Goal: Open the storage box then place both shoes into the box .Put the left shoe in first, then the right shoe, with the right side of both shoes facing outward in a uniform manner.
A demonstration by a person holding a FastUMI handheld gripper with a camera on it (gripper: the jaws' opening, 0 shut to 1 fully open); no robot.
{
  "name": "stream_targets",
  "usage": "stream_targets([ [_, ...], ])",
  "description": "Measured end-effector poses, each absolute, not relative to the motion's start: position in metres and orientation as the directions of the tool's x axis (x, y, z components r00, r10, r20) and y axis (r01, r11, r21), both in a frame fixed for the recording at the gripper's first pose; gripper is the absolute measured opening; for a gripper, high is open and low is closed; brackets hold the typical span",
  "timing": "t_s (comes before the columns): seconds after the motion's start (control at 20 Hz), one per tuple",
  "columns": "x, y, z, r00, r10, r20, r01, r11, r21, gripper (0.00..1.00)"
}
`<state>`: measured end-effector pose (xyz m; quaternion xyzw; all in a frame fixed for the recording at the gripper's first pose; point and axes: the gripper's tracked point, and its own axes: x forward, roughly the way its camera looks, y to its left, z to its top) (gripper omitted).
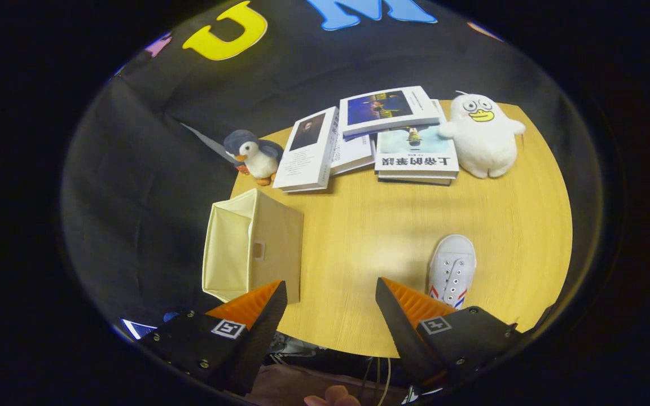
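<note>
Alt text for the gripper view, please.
The gripper hangs open above a round wooden table, an open cream fabric storage box ahead of one finger, a white lace-up shoe ahead of the other. Beyond lie stacked books and two plush birds.

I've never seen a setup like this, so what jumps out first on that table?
A cream fabric storage box stands open just ahead of the one finger, and a white lace-up sneaker lies by the other. Beyond, a white duck plush sits beside scattered books. The gripper is open, holding nothing.
</note>
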<state>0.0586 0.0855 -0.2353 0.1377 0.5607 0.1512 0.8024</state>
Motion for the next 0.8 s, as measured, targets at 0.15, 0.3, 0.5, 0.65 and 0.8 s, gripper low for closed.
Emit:
stream_targets([
  [0.15, 0.047, 0.058, -0.245, 0.336, 0.379, -0.862, -0.058, 0.922, 0.383, 0.97],
  [0.3, 0.042, 0.03, -0.258, 0.354, 0.352, -0.866, -0.034, 0.931, 0.364, 0.97],
  [0.5, 0.034, -0.006, -0.285, 0.386, 0.31, -0.869, -0.016, 0.944, 0.329, 0.97],
  [0.65, 0.021, -0.035, -0.316, 0.348, 0.258, -0.901, 0.038, 0.957, 0.288, 0.96],
  [0.8, 0.012, -0.048, -0.343, 0.317, 0.252, -0.914, 0.081, 0.953, 0.291, 0.96],
])
